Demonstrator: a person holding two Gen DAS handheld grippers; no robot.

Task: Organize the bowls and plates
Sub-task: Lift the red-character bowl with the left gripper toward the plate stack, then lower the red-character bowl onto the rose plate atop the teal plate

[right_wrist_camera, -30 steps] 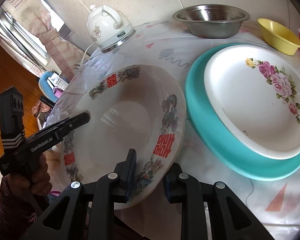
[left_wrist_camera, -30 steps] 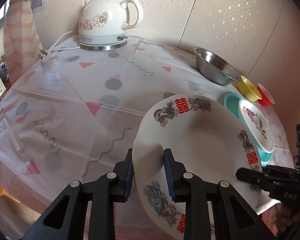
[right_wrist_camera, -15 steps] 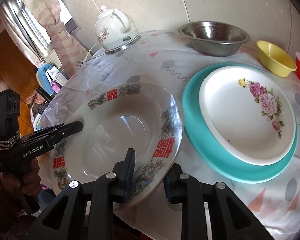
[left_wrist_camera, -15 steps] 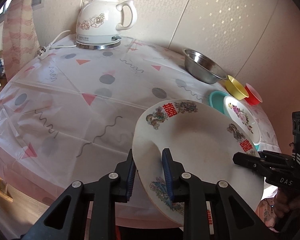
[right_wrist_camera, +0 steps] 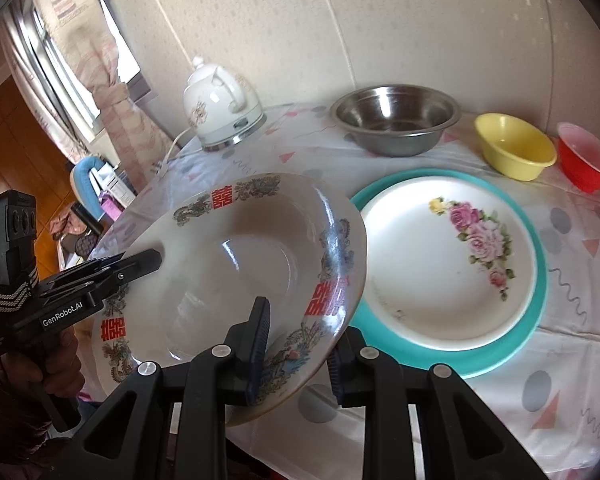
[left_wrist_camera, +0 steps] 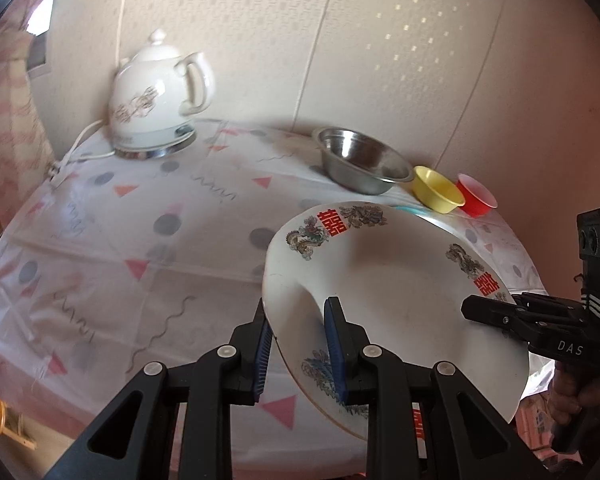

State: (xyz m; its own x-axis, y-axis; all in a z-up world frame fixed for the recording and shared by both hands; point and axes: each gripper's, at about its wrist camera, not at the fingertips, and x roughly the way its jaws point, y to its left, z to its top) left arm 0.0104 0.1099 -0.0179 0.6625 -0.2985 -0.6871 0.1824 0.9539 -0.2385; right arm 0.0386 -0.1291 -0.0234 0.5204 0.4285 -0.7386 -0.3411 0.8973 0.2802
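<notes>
Plates: three counted. One deep white plate with red characters and dragon print sits at lower centre of both views, tilted, its edge overlapping the stack in the right wrist view. One white rose plate lies flat on one teal plate, centre right of the right wrist view, on the bench.

Left tool: narrow gap, blue pads clamped on the printed plate's near rim, one pad under it, one on its upper face. Right tool: same narrow gap, pads pinching the opposite rim, one above, one below. Each tool shows in the other's view, black, with a hand on its grip at the frame edge.

Bowls: three in a row toward the wall, upper right of the right wrist view. One steel bowl, one yellow bowl, one red bowl; all upright and apart, yellow between steel and red.

One white kettle on its base at upper left of the left wrist view, cord trailing left. Bench cover white with grey dots, pink triangles, squiggles.
</notes>
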